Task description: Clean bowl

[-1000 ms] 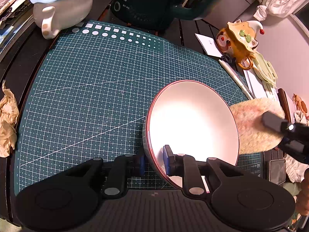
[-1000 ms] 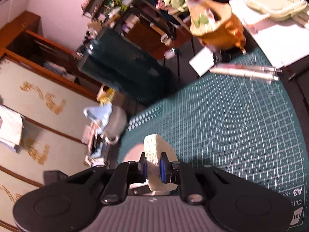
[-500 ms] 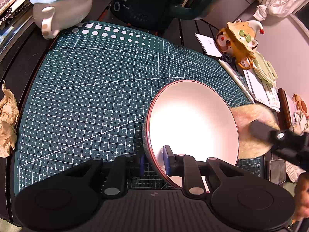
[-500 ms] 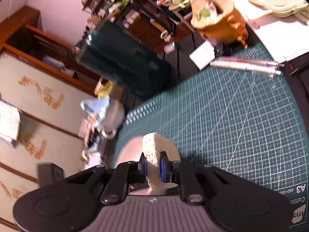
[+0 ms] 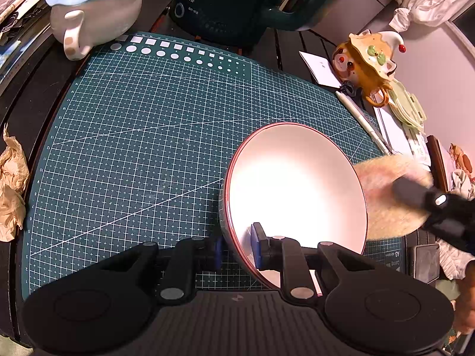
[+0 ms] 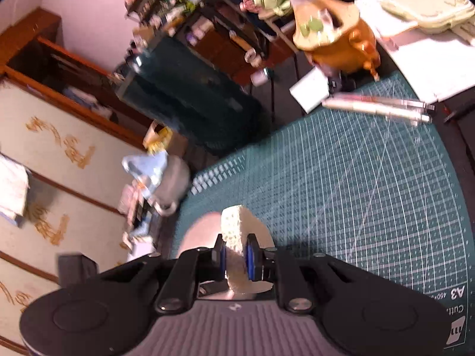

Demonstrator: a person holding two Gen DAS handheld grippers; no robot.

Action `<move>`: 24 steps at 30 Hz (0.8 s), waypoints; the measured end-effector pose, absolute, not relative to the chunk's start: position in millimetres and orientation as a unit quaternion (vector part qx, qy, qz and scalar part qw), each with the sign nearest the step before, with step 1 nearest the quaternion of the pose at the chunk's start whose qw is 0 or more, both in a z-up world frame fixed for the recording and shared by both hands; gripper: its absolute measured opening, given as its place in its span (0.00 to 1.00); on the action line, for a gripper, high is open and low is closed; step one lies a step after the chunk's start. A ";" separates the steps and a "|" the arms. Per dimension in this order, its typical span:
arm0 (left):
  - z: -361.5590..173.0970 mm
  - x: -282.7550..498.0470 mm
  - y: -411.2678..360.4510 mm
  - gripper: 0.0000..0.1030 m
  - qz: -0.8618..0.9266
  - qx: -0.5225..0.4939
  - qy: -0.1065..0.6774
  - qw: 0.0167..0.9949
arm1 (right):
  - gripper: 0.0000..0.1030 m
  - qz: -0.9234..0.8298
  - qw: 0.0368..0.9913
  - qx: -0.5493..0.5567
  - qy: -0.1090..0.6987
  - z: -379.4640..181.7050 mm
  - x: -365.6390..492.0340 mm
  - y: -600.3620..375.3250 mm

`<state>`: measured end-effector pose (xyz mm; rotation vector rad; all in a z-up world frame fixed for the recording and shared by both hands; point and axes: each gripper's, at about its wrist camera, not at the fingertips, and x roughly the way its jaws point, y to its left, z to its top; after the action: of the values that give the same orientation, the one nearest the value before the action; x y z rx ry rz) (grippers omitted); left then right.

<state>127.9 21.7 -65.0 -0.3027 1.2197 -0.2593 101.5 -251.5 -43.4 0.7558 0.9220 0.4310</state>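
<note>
- At the far left edge of the left wrist view, a crumpled brown paper (image 5: 12,190) lies off the green cutting mat (image 5: 148,148), on the dark table.
- In the upper left of that view, a grey teapot with a blue lid (image 5: 95,9) stands at the mat's corner; the right wrist view shows it blurred at left centre (image 6: 166,184).
- At top centre, a dark green appliance (image 5: 225,3) stands beyond the mat's far edge.
- At lower centre, the left gripper (image 5: 237,250) is clamped on the near rim of the bowl (image 5: 297,190), one blue pad inside the rim and one outside.
- The bowl, white inside with a red rim line, is tilted up on edge over the mat in the lower right of the frame, its opening facing the camera.
- In the upper right, an orange figurine teapot (image 5: 368,62) sits beyond the mat, with a pen (image 5: 362,121) lying along the mat's right edge.
- At the right edge, the right gripper (image 5: 415,195) holds a pale round sponge (image 5: 386,195) beside the bowl's right rim; whether the sponge touches the bowl cannot be told.
- In the right wrist view, at lower centre, the right gripper's blue pads (image 6: 249,256) pinch the sponge (image 6: 237,237) between them, the bowl's pinkish surface (image 6: 199,234) just left of it.
</note>
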 end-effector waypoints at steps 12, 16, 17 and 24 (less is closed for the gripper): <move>-64.5 127.0 20.0 0.20 -0.122 -0.140 0.569 0.801 | 0.12 0.193 0.811 0.341 0.434 -45.6 99.3 -247.5; -64.6 126.6 20.4 0.20 -0.122 -0.141 0.569 0.801 | 0.12 0.190 0.807 0.325 0.455 -53.8 100.5 -238.7; -64.6 126.6 20.3 0.20 -0.122 -0.141 0.569 0.801 | 0.12 0.192 0.809 0.330 0.447 -50.0 99.8 -241.4; -64.6 126.1 21.0 0.20 -0.122 -0.140 0.569 0.801 | 0.12 0.194 0.811 0.326 0.446 -52.5 97.3 -236.1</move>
<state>126.1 21.0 -64.6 -0.3003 1.2204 -0.2615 97.3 -236.1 -52.5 0.6965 0.9532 0.4146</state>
